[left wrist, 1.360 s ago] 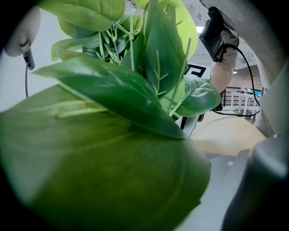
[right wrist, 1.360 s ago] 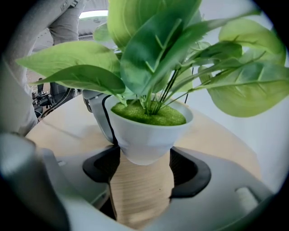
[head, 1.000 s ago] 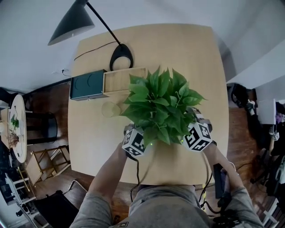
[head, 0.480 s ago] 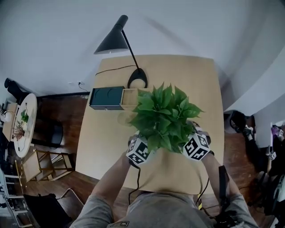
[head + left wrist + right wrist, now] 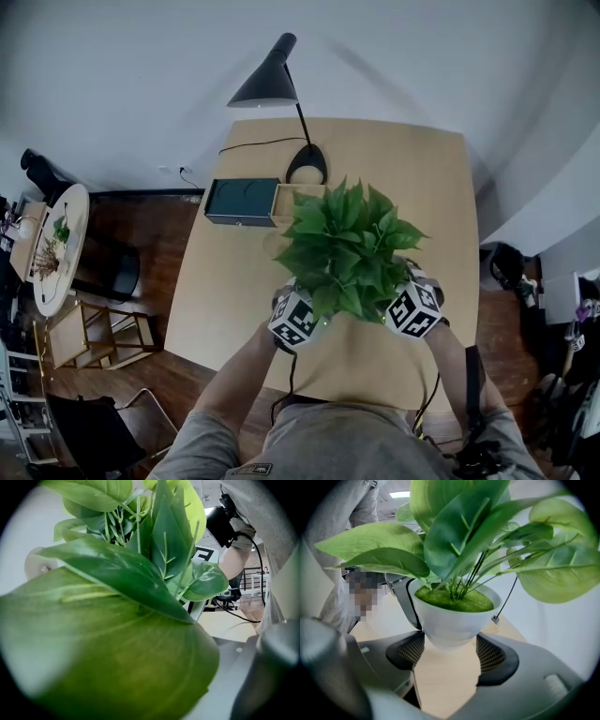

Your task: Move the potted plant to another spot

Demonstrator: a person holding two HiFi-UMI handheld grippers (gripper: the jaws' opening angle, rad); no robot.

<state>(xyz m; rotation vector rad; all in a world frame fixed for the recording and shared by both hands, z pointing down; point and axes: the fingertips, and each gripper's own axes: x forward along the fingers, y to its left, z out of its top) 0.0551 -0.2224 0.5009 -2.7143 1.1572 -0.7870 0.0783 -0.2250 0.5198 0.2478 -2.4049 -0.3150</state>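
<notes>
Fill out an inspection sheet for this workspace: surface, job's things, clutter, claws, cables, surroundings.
Surface: light wooden table, seen from above.
Job's things: green leafy plant in a white round pot, held clear of the table between both claws.
Clutter: black desk lamp, dark green box and shallow wooden tray beside it, all at the far end.
Claws: right claw has its pads pressed on the pot's sides; left claw is at the pot's other side, its jaws hidden by leaves.
Cables: lamp's black cord lies on the table; black cable hangs below the left claw.
Surroundings: white wall, dark wooden floor, round white side table at the left.
</notes>
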